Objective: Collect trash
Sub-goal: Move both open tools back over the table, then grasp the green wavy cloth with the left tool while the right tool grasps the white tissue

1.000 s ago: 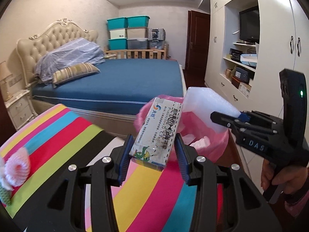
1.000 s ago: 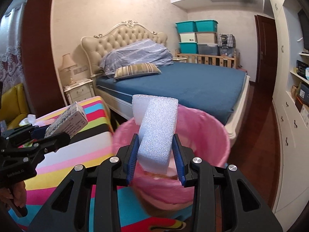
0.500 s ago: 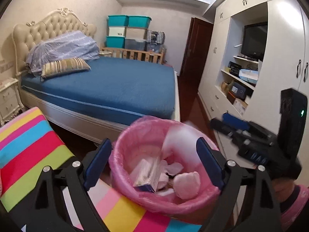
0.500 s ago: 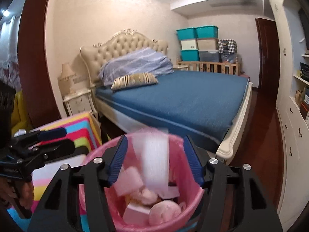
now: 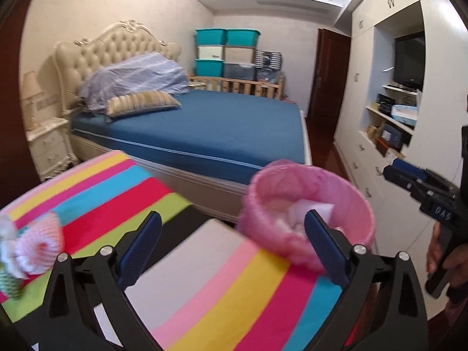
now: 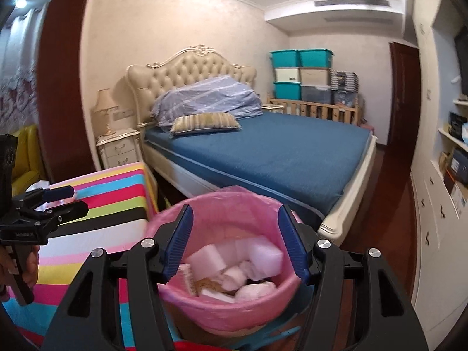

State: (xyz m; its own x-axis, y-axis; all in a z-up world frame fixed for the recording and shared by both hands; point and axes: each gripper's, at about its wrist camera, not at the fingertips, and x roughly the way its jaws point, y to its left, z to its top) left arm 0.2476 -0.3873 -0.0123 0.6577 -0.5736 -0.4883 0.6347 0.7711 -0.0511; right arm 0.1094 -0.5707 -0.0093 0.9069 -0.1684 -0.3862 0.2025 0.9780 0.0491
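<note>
- Left gripper (image 5: 232, 245) jaws opening wide, nothing between them, over the striped cloth (image 5: 222, 286)
- Right gripper (image 6: 235, 238) parted and empty above the pink bin (image 6: 234, 316)
- Foam blocks (image 6: 257, 251) lie in that bin, beside the bed (image 6: 263, 152)

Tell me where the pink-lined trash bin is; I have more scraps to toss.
The trash bin sits low in the right wrist view, below the right claw, at the striped table's right edge, before the bed.

White lettering "DAS" legible on the body of the right gripper (image 5: 409, 180). No other text readable.
</note>
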